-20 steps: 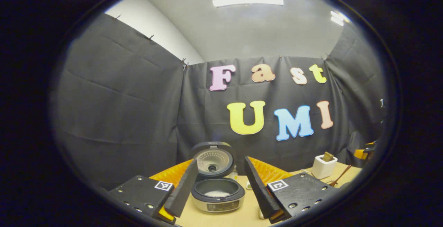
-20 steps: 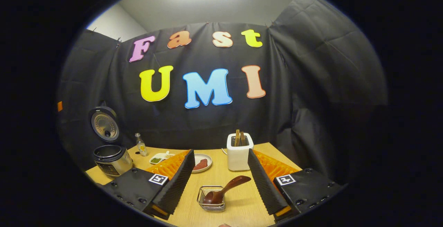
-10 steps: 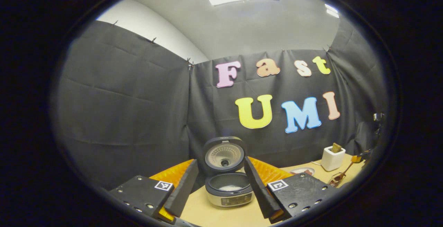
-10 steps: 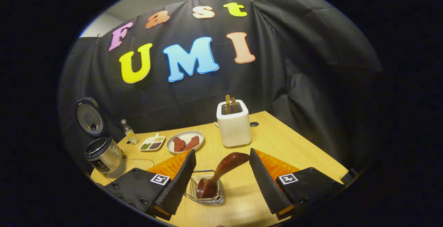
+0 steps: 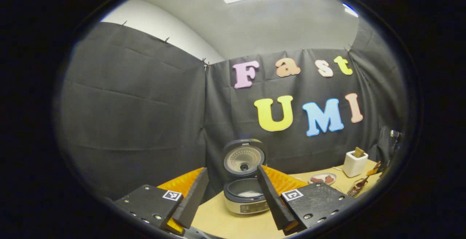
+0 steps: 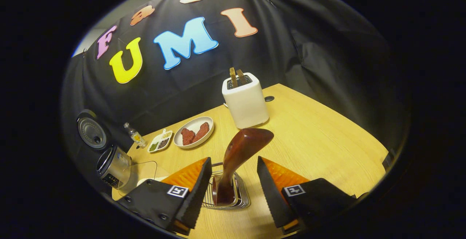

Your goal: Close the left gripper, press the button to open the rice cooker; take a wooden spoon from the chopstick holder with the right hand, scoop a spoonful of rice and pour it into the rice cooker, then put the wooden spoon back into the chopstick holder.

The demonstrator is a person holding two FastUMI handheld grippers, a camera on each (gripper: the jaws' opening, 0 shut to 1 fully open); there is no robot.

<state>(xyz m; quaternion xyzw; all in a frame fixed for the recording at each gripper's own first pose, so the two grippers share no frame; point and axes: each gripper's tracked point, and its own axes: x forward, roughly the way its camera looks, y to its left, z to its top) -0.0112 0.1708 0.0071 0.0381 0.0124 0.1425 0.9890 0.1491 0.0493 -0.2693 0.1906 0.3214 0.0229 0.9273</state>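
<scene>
Bench (image 6: 313, 137): I see pale wood carrying everything below.
Rice cooker (image 5: 247, 200): I see it in the left gripper view standing on the bench with its lid (image 5: 243, 157) swung up; the inner pot holds a pale layer at the bottom, what it is I cannot tell. In the right gripper view it sits at the far left edge.
White container (image 6: 245, 100): I see it upright near the back of the bench, two brown pieces sticking up out of its top slots.
Round plate (image 6: 193, 131): I see two reddish-brown pieces lying on it, just left of the white container.
Divided dish (image 6: 160, 141): I see small green and dark heaps in its compartments, beside the plate; a small bottle (image 6: 134, 135) stands near it.
Wire chopstick holder (image 6: 227, 193): I see it directly ahead of my right gripper, near the bench front.
Wooden spoon (image 6: 236, 162): bowl down inside the wire holder, handle leaning up and to the right.
Left gripper (image 5: 233, 191): fingers spread, grasping nothing, aimed at the cooker.
Right gripper (image 6: 233, 186): fingers parted to either side of the spoon, not touching it that I can see.
</scene>
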